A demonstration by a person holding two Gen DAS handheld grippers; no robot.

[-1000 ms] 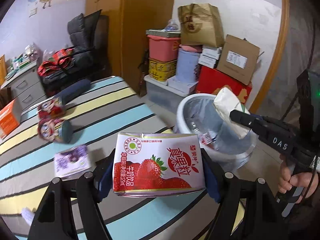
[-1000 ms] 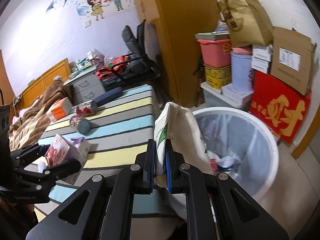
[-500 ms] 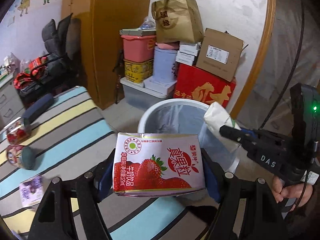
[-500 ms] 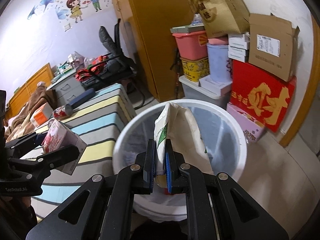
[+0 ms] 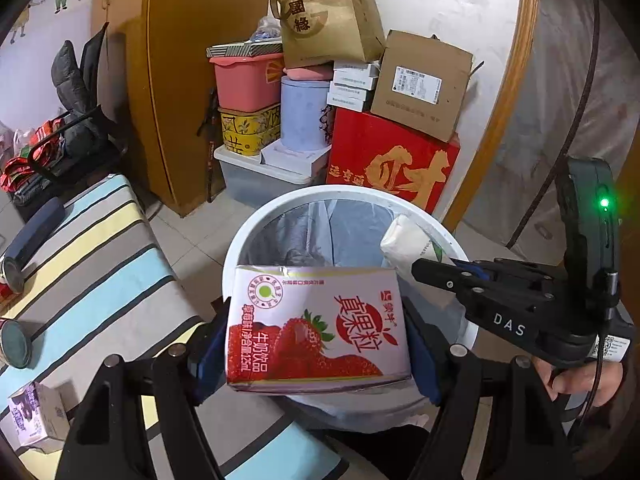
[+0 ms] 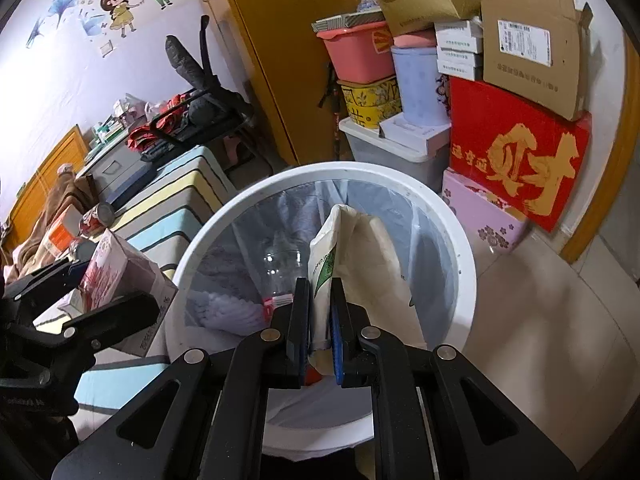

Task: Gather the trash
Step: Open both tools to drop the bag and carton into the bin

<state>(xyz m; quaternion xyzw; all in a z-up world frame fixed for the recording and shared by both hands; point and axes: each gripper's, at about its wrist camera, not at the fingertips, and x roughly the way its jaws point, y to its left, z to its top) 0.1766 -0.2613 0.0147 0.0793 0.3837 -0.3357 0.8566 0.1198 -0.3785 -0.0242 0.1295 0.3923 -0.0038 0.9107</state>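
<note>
My left gripper [image 5: 318, 344] is shut on a pink strawberry milk carton [image 5: 316, 328], holding it by its two ends at the near rim of the white trash bin [image 5: 256, 224]. That carton [image 6: 116, 276] also shows at the left of the right wrist view, beside the bin's rim [image 6: 460, 248]. My right gripper [image 6: 320, 320] is shut on a cream paper bag [image 6: 360, 256] that hangs over the bin's lined opening. The same bag [image 5: 408, 240] and the right gripper [image 5: 436, 272] appear over the bin at the right of the left wrist view. A clear bottle [image 6: 280, 264] lies inside.
A striped bed cover [image 5: 92, 264] lies left of the bin with cans [image 5: 16, 344] and a small purple carton [image 5: 36, 416] on it. Behind the bin stand a red gift box [image 5: 392, 168], stacked tubs [image 5: 248, 80], cardboard boxes [image 5: 420, 84] and a wooden wardrobe [image 5: 180, 60].
Both grippers have swung right, from above the striped bed to the bin. The paper bag now hangs over the bin's opening and the carton sits at its near rim. Both grips are unchanged.
</note>
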